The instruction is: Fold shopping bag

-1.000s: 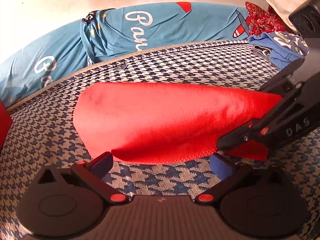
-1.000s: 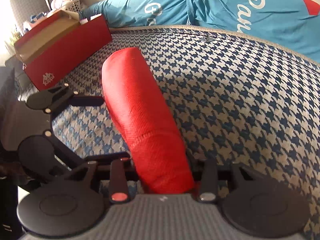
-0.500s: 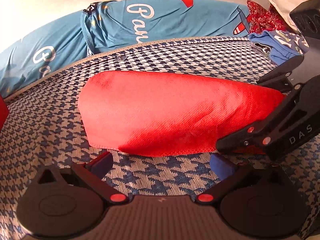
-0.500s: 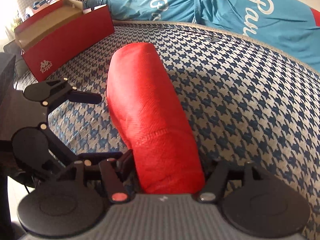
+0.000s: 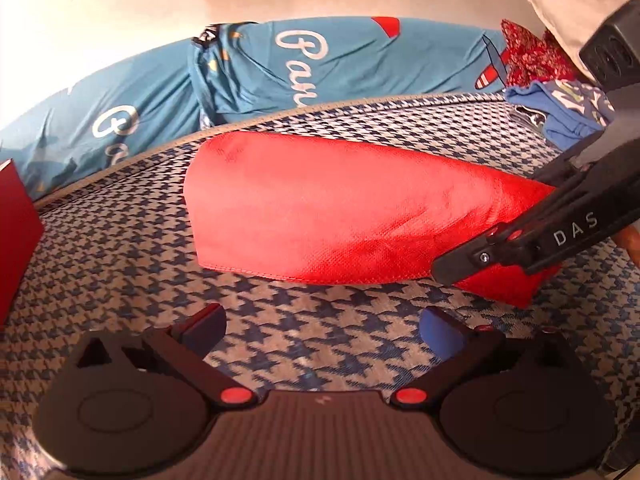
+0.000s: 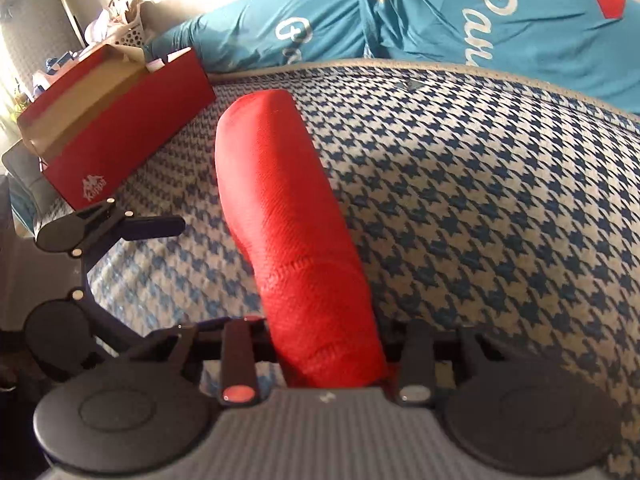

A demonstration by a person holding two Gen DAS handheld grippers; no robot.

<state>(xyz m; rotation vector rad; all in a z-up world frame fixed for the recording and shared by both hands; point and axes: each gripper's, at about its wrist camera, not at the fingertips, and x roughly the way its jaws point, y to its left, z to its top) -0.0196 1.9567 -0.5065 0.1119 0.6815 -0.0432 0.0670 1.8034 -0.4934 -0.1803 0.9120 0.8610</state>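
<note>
The red shopping bag [image 5: 340,208] lies folded into a long flat strip on the blue-and-white houndstooth bed cover [image 5: 120,260]. My right gripper [image 5: 460,268] comes in from the right and is shut on the bag's right end. In the right wrist view the bag [image 6: 280,200] stretches away from my right gripper [image 6: 328,344], pinched between its jaws. My left gripper [image 5: 320,324] stands open just in front of the bag's near hem, touching nothing. One of its fingers [image 6: 156,224] shows at the left of the right wrist view.
A red shoebox [image 6: 120,120] sits open at the bed's left side, its corner [image 5: 16,232] also showing. Blue pillows with white lettering [image 5: 280,72] line the far edge. Crumpled clothes [image 5: 560,112] lie at the far right. A white basket [image 6: 128,28] stands beyond the box.
The bag's near hem now lies farther from my left gripper, which stays open. My right gripper keeps hold of the bag's end and has shifted it slightly.
</note>
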